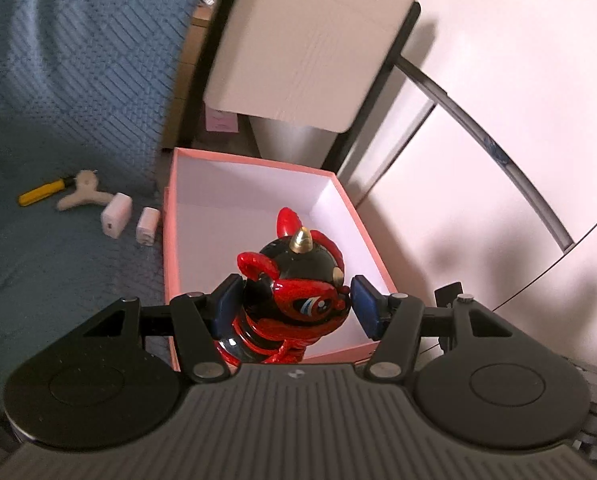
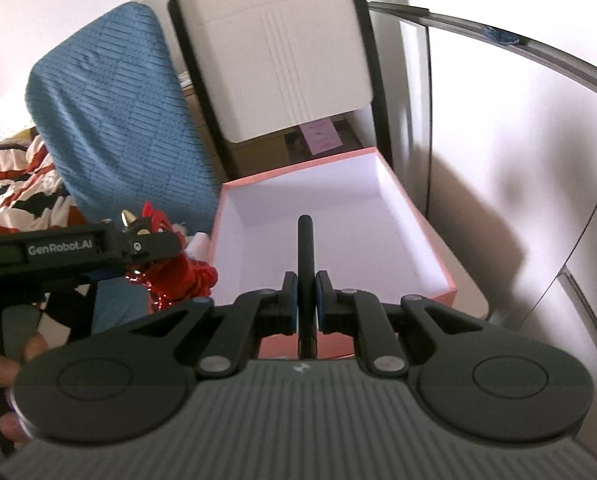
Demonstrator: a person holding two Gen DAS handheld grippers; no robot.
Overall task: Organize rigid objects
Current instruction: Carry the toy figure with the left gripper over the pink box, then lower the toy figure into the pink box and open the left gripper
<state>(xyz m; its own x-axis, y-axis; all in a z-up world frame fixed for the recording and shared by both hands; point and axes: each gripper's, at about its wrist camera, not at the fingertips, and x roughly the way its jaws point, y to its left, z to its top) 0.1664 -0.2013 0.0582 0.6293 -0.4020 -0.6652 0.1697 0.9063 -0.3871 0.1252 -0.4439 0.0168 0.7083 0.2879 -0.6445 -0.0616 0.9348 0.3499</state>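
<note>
My left gripper [image 1: 296, 300] is shut on a red and black figurine [image 1: 294, 288] with a gold horn, held above the near end of an open pink box [image 1: 170, 216] with a white inside. My right gripper [image 2: 306, 300] is shut on a slim black stick-like object [image 2: 305, 248], held over the near edge of the same pink box [image 2: 418, 216]. In the right wrist view the left gripper [image 2: 138, 244] with the figurine [image 2: 178, 272] is at the left, beside the box.
On the blue cushion [image 1: 58, 80] left of the box lie a yellow-handled tool [image 1: 42, 192], a cream toy [image 1: 84, 194] and two small white chargers [image 1: 116, 214]. A white cardboard box [image 1: 306, 44] stands behind. White cabinet doors [image 1: 498, 160] are at the right.
</note>
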